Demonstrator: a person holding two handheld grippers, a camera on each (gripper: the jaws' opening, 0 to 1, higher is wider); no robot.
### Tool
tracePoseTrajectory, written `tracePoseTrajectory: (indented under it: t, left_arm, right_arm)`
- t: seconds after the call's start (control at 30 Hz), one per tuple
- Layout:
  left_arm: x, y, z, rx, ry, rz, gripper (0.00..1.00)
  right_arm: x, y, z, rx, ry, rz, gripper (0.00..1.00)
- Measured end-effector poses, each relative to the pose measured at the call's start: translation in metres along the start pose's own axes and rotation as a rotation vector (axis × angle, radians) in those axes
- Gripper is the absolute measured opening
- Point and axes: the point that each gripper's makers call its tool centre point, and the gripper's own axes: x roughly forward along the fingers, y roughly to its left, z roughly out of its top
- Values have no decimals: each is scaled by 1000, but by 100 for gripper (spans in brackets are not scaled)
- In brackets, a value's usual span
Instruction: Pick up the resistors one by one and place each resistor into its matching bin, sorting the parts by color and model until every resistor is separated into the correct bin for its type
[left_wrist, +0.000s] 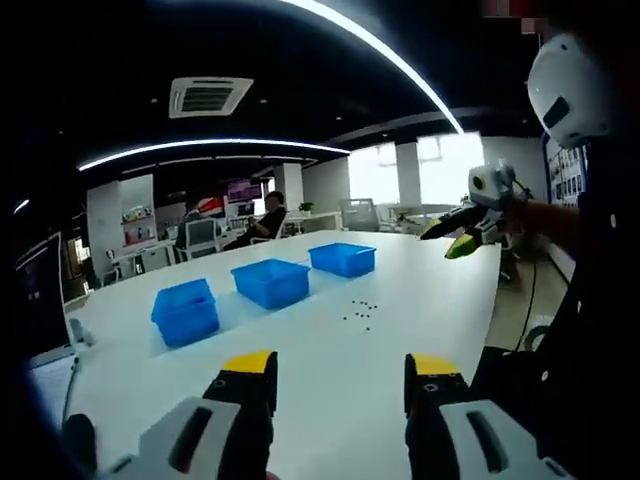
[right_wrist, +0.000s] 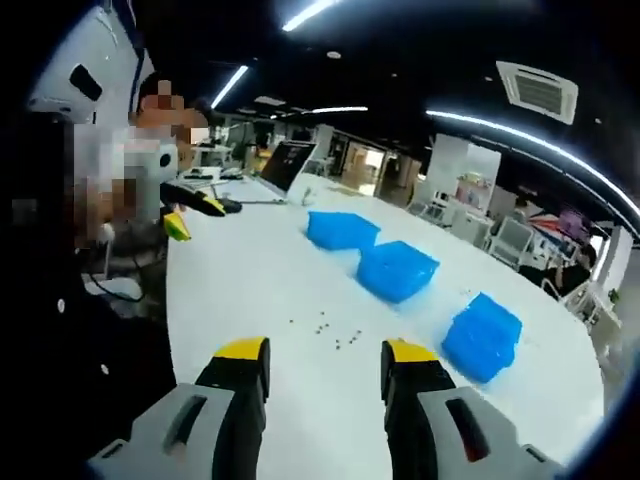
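Several tiny dark resistors (left_wrist: 358, 314) lie scattered on the white table (left_wrist: 330, 380), to the right of three blue bins (left_wrist: 271, 282) set in a row. My left gripper (left_wrist: 340, 378) hangs open above the table's near part, nothing between its yellow-tipped jaws. The right gripper (left_wrist: 455, 237) shows at the table's right edge, held in the air. In the right gripper view my right gripper (right_wrist: 322, 366) is open and empty, with the resistors (right_wrist: 335, 335) just beyond its jaws and the three blue bins (right_wrist: 397, 270) behind them. The left gripper (right_wrist: 190, 217) appears at the left, held by a person.
A laptop (right_wrist: 283, 165) stands at the table's far end in the right gripper view. A person (left_wrist: 262, 225) sits on a chair behind the table, with desks and chairs beyond. A dark monitor (left_wrist: 35, 295) and a cable lie at the table's left corner.
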Motion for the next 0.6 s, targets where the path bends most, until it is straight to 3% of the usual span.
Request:
tracePoseTrajectory:
  t: [0.33, 0.6]
  left_arm:
    - [-6, -3, -11, 10, 35, 7, 51]
    - [-12, -6, -13, -12, 44, 18, 51]
  right_arm:
    - [32, 8, 1, -204, 184, 228, 41]
    - [64, 32, 0, -286, 334, 424, 36]
